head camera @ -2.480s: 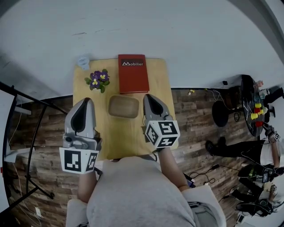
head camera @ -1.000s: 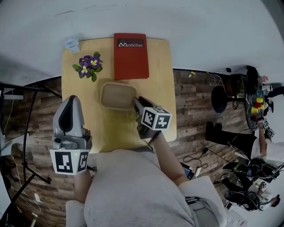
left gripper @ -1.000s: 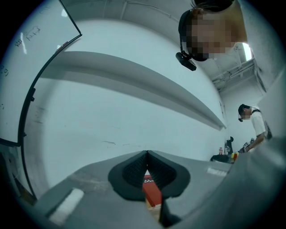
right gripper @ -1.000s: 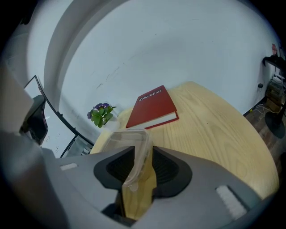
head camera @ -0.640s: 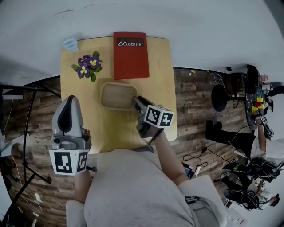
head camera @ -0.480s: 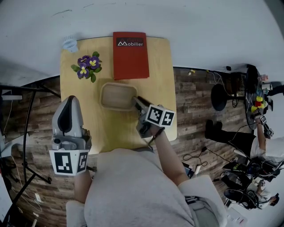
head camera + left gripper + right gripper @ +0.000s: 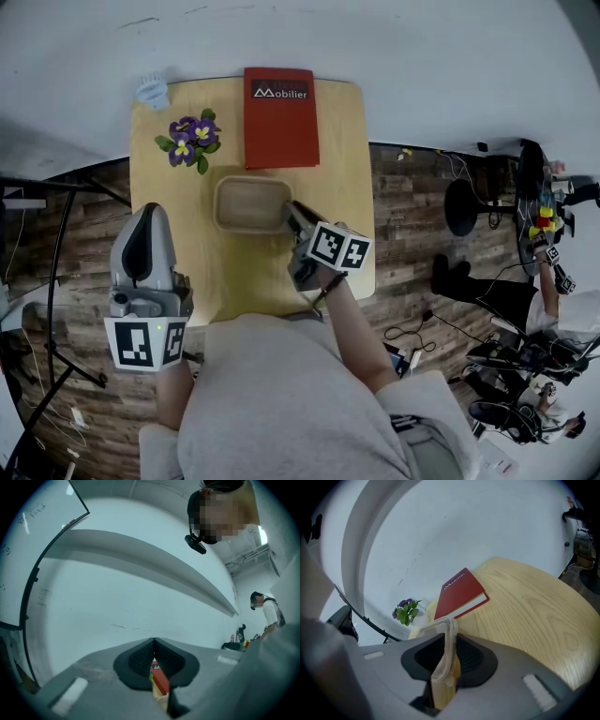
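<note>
A tan rectangular container (image 7: 249, 203) with a clear rim lies mid-table on the yellow wooden table (image 7: 342, 187). My right gripper (image 7: 292, 217) is shut on its right rim. In the right gripper view the clear rim of the container (image 7: 451, 629) stands pinched between the jaws of the right gripper (image 7: 449, 644). My left gripper (image 7: 150, 246) hangs off the table's left front corner, shut and holding nothing. In the left gripper view the left gripper (image 7: 153, 644) shows only a slit, with the red book (image 7: 160, 681) seen through it.
A red book (image 7: 281, 116) lies at the table's far edge, beyond the container. Purple flowers (image 7: 187, 139) and a small clear cup (image 7: 150, 91) are at the far left. A black metal frame (image 7: 56, 281) stands left of the table. An office chair (image 7: 463, 210) and cables lie on the floor to the right.
Since 2.5 s ago my right gripper has moved left onto the container's right rim and shut on it; the left gripper dropped back toward me. Over the last second almost nothing moved.
</note>
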Demonstrator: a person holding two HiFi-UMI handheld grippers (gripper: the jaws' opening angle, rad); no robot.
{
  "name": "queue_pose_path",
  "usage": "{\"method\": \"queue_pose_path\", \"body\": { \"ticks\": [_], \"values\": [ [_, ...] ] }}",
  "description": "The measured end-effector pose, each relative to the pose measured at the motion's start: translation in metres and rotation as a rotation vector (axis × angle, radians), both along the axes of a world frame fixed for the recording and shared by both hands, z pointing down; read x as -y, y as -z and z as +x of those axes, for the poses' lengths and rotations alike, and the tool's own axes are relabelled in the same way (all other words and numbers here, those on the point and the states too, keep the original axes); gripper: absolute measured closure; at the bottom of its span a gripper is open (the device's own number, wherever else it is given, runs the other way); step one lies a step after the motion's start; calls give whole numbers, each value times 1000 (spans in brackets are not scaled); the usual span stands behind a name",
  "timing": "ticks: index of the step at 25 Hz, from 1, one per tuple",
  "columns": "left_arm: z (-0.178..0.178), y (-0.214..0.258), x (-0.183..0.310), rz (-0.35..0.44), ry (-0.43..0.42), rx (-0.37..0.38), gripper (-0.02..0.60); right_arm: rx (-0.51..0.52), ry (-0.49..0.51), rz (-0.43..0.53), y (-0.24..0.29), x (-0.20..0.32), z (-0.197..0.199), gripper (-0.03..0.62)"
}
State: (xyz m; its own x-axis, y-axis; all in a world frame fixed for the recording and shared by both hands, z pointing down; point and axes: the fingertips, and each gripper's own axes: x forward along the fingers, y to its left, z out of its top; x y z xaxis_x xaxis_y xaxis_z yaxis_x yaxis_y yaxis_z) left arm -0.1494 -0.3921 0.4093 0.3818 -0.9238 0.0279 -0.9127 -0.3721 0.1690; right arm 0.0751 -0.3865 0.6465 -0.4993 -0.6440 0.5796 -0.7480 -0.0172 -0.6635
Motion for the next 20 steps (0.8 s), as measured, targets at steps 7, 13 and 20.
{"method": "queue_pose_path", "body": {
  "ticks": [7, 13, 20],
  "values": [
    [-2, 1, -2, 1, -5, 0, 577, -113, -3, 35, 3, 4, 4, 553],
    [-6, 4, -7, 8, 0, 4, 577, -182, -1, 57, 5, 1, 7, 553],
    [-5, 10, -15, 18, 0, 7, 577, -281, 21, 127, 18, 2, 6, 553]
  ]
}}
